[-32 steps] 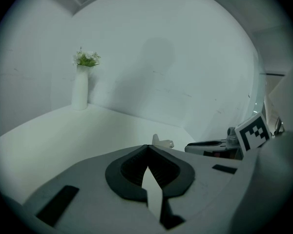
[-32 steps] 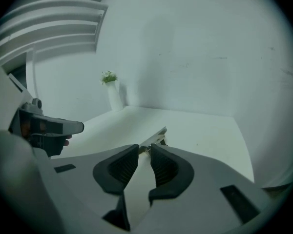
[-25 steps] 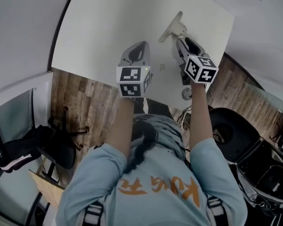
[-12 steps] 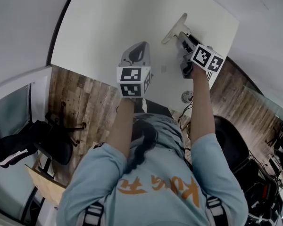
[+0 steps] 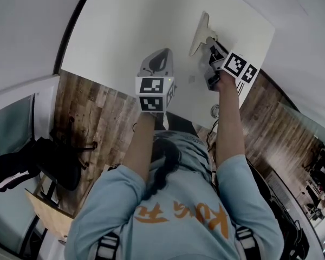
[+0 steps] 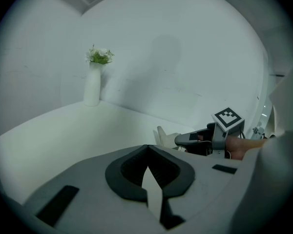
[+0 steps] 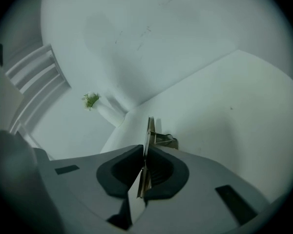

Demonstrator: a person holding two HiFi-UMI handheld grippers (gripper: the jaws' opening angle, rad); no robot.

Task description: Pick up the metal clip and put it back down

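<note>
Just now R gripper (image 7: 144, 150) closed onto metal clip (image 5: 201, 32).

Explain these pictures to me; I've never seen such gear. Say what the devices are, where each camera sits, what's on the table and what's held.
A person holds a hand-worked gripper in each hand; the marker cubes belong to them. The head view looks down from the person's head; the two gripper views ride on the grippers, looking along their jaws. On the white table are a metal clip and, far off, a vase of flowers. The right gripper has just been closing its jaws and now pinches the clip. The left gripper is shut and empty.
</note>
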